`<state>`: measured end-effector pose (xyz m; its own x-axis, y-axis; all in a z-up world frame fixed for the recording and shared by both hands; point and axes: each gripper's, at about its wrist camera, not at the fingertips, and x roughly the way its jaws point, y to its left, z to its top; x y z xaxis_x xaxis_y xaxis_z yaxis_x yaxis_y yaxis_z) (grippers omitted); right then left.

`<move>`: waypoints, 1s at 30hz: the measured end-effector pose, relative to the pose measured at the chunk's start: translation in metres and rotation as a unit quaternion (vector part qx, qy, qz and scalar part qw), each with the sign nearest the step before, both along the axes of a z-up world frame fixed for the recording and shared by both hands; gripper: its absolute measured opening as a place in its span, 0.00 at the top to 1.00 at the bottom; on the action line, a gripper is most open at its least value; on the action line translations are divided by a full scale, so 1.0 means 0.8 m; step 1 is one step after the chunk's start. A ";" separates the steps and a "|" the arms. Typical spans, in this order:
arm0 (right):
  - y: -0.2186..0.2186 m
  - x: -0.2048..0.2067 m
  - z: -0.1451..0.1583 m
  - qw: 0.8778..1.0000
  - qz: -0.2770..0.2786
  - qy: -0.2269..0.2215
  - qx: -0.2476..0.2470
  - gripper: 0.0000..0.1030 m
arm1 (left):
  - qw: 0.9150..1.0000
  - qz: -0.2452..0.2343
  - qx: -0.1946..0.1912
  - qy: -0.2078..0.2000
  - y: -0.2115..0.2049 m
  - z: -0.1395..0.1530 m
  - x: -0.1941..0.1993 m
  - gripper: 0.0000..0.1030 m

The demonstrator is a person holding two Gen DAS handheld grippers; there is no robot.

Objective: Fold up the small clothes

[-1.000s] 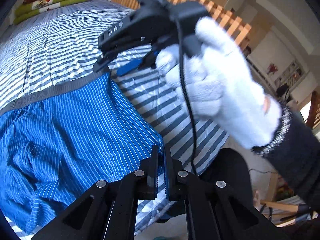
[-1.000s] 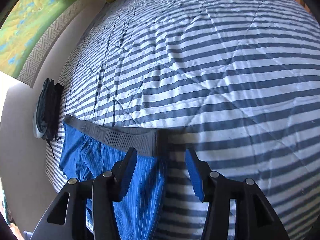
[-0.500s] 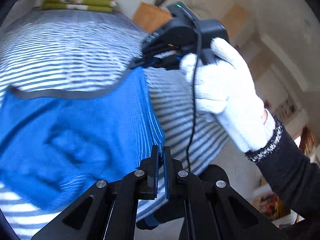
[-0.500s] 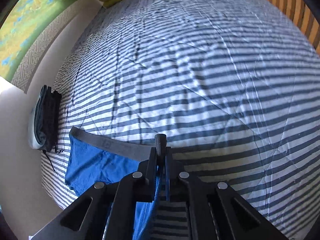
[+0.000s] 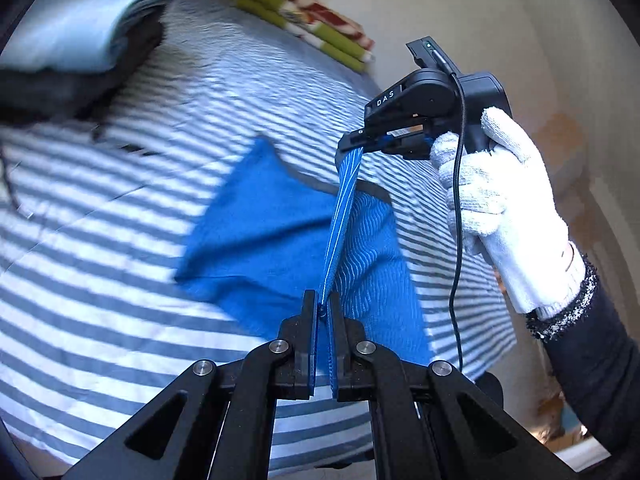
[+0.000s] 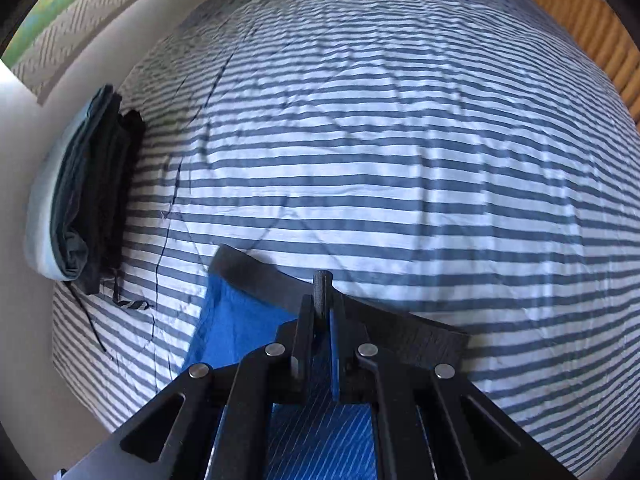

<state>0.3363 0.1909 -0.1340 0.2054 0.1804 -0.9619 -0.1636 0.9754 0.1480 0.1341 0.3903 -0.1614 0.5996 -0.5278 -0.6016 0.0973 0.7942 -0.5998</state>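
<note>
The left gripper (image 5: 323, 307) has its jaws pinched tight on a thin blue edge of the blue striped shorts (image 5: 280, 236), near the hem side. The right gripper (image 6: 320, 312) is likewise clamped, its jaws having just closed onto the grey waistband (image 6: 256, 276), a dark nub of which pokes up between the tips. In the left wrist view a taut strip of striped cloth runs straight from one grip to the other, lifted off the bed (image 6: 400, 140), while the rest of the shorts lies on the striped bedcover below, partly doubled under that raised edge.

The main risk, as I judge it, sits in the two pinches. Each holds only a narrow bite of fabric, so a quick swing across could pull the hem or waistband free, and the lifted side would drop in a crumpled heap. If the two hands do not travel together, the strip between them slackens or twists and the fold line lands crooked. Dragging rather than lifting could also slide the lower layer along the bedcover and spoil the alignment of the edges.

Farther out, a stack of folded clothes (image 6: 84, 196) rests near the bed's edge; carrying the fold too far that way could knock it. The gloved hand (image 5: 500, 204) and its dangling cable (image 5: 456, 240) hang close above the cloth and might snag it.
</note>
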 end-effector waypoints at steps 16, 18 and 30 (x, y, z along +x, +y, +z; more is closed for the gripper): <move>0.087 0.028 -0.065 0.999 0.013 0.030 -0.033 0.95 | 0.998 0.044 -0.034 0.043 0.078 -0.055 0.012 0.96; 0.091 0.030 -0.067 0.999 0.014 0.030 -0.026 0.95 | 0.998 0.042 -0.028 0.045 0.075 -0.056 0.010 0.96; 0.032 0.023 0.011 0.991 0.047 -0.013 0.127 0.73 | 0.996 0.056 0.006 0.063 0.078 -0.052 -0.004 0.76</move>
